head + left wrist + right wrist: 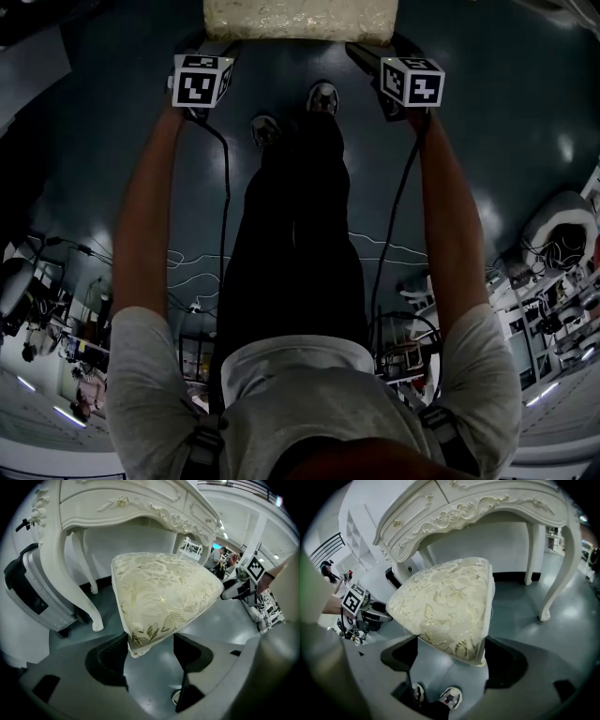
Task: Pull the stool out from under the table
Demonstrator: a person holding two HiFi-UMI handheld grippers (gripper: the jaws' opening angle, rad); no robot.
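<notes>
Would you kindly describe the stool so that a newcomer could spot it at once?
Find the white carved table. The stool stands at its open front, its two near corners held by the left gripper and right gripper. Its cream cushion with a gold leaf pattern sets it apart from the white table and the grey case beside the table's leg.

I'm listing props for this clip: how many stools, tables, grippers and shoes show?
stool: 1
table: 1
grippers: 2, left gripper and right gripper, each on a stool corner
shoes: 2
total: 6
</notes>
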